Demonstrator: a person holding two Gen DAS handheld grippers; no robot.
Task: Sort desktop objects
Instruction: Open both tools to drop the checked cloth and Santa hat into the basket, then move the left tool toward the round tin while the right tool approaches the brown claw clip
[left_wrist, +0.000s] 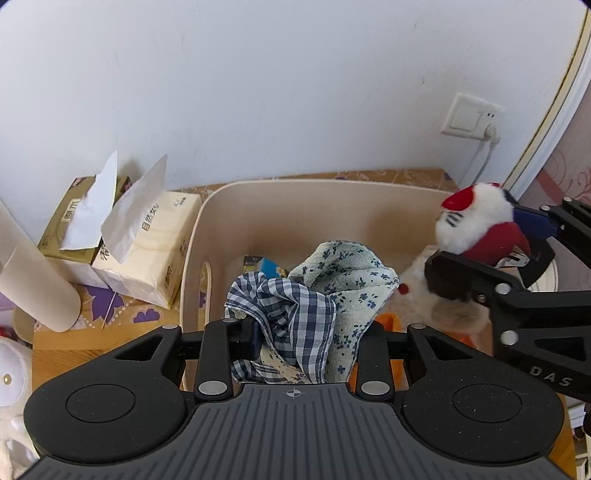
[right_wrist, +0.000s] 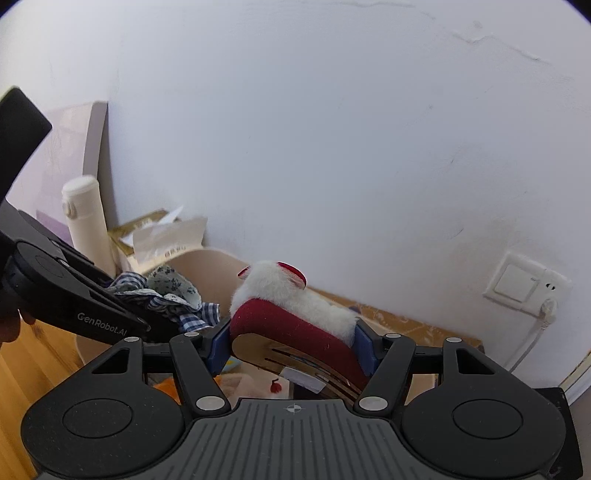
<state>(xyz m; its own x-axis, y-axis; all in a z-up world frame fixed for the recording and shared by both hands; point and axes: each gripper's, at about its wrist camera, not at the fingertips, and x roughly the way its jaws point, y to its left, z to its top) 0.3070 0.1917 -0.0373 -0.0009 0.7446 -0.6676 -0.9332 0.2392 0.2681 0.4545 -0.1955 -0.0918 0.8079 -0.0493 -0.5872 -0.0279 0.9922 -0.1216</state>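
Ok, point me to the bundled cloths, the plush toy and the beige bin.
bundled cloths (left_wrist: 314, 295), left wrist view, on the checked fabric at the middle of the bundle.
plush toy (right_wrist: 284, 291), right wrist view, on its white fur.
beige bin (left_wrist: 295, 210), left wrist view, on its bare far inner wall.

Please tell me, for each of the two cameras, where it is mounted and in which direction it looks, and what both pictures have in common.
Left wrist: sits on the left gripper, looks forward and down into the beige bin; its jaws clamp bundled cloths; the right gripper enters from the right.
Right wrist: sits on the right gripper, looks toward the white wall; its jaws clamp a red-and-white plush toy; the left gripper enters from the left.
Shared: bin, cloths, toy, tissue packs, wall socket.
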